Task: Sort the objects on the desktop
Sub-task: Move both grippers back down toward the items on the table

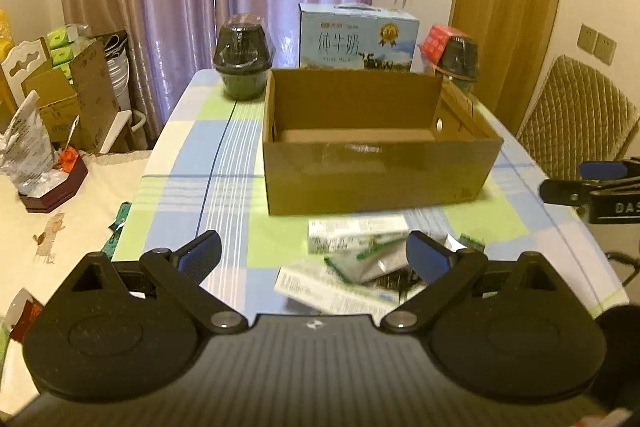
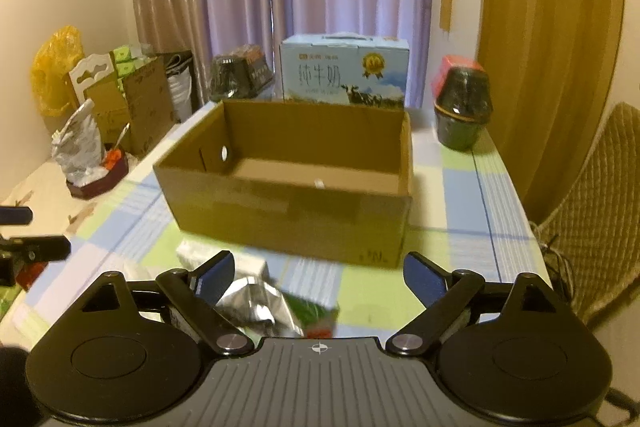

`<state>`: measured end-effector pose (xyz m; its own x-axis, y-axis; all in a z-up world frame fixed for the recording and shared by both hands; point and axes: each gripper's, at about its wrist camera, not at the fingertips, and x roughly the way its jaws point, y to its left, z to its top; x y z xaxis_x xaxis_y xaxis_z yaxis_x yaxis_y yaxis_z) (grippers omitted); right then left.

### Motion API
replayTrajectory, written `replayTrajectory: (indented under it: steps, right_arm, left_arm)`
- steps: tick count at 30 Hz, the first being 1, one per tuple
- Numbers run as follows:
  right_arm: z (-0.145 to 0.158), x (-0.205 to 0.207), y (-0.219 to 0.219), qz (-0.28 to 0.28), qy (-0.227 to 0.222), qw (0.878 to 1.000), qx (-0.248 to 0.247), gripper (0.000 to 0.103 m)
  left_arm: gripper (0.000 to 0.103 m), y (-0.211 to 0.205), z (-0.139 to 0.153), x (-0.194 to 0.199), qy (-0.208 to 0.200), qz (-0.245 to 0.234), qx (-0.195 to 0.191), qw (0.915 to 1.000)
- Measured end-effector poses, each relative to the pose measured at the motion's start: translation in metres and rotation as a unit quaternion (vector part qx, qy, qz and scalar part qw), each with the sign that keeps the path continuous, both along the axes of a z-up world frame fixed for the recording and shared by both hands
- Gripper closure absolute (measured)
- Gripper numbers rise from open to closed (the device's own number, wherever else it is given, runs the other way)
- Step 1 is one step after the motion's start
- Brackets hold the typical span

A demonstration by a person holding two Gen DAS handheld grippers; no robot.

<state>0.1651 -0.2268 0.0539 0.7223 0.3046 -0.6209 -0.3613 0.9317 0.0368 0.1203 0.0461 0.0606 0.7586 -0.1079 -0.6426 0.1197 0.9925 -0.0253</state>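
Packets (image 1: 360,263) between left tool (image 1: 314,255) fingers

The cardboard box (image 1: 376,167) blocks the table's middle; bare cloth (image 1: 192,195) lies open beside it.

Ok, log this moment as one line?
left gripper: open, empty | right gripper: open, empty | brown cardboard box: nothing visible inside | white-green packets and silver pouch: on checked tablecloth, near box
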Motion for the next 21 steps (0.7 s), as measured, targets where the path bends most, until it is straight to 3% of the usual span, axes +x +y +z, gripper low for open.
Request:
replayTrajectory:
  steps: [12,21]
  right_arm:
    - [-0.038,-0.059,-0.028,0.027,0.017,0.998,-0.057,0.014]
    - [-0.060,-0.073,-0.027,0.059,0.025,0.994,-0.085,0.014]
  left_arm:
    - [0.006,-0.003,-0.027,-0.040,0.024,-0.022,0.023,0.9992]
    - [0.006,-0.005,-0.051,-0.051,0.044,-0.057,0.037,0.9967]
